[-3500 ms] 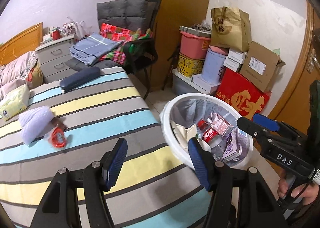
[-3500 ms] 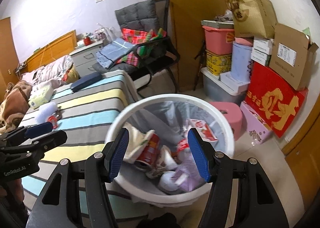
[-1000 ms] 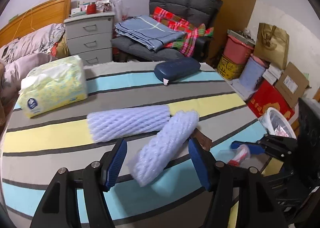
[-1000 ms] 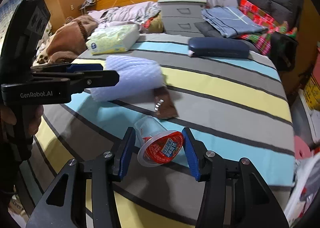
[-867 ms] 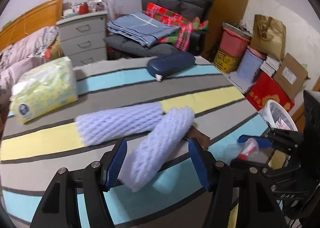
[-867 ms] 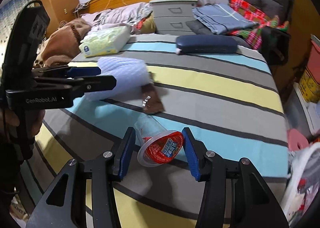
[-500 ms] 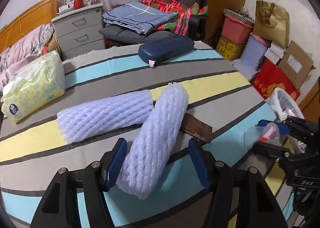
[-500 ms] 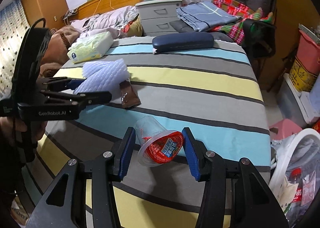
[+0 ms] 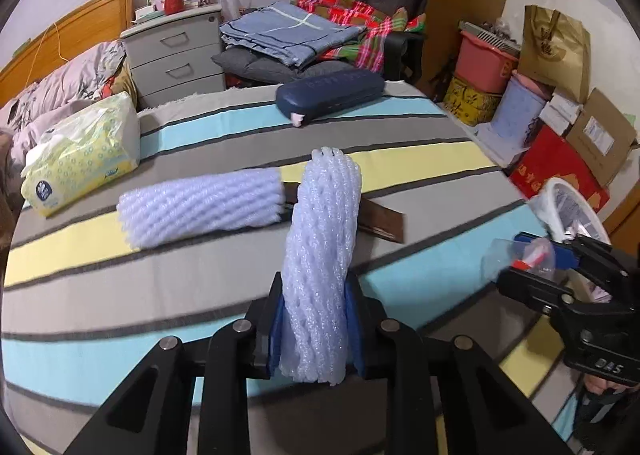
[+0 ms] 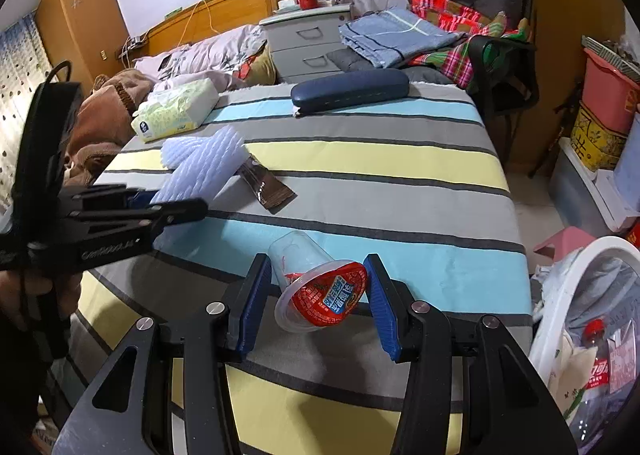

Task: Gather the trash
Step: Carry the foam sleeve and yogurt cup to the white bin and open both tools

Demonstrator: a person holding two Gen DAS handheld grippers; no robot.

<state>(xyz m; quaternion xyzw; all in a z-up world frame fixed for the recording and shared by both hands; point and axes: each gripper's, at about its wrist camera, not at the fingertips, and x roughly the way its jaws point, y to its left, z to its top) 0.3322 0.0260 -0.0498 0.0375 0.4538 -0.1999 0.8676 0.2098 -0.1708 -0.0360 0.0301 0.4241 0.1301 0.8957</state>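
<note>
My left gripper (image 9: 316, 319) is shut on a white foam net sleeve (image 9: 320, 239) and holds it above the striped bed (image 9: 200, 287). A second foam sleeve (image 9: 200, 207) lies on the bed to its left, next to a brown wrapper (image 9: 380, 221). My right gripper (image 10: 316, 295) is shut on a clear plastic cup with a red lid (image 10: 316, 287), held over the bed near its right edge. The white trash bin (image 10: 576, 295) stands on the floor at the right, with bottles and wrappers inside. The right gripper also shows in the left wrist view (image 9: 532, 259).
A tissue pack (image 9: 80, 159) and a dark blue case (image 9: 332, 93) lie on the bed. A grey drawer unit (image 9: 176, 51) and a chair with folded blankets (image 9: 320, 27) stand behind. Boxes and tubs (image 9: 560, 127) are stacked at the right wall.
My left gripper has closed on the nearer foam sleeve and lifted it. My right gripper, still holding the cup, has drifted right toward the trash bin.
</note>
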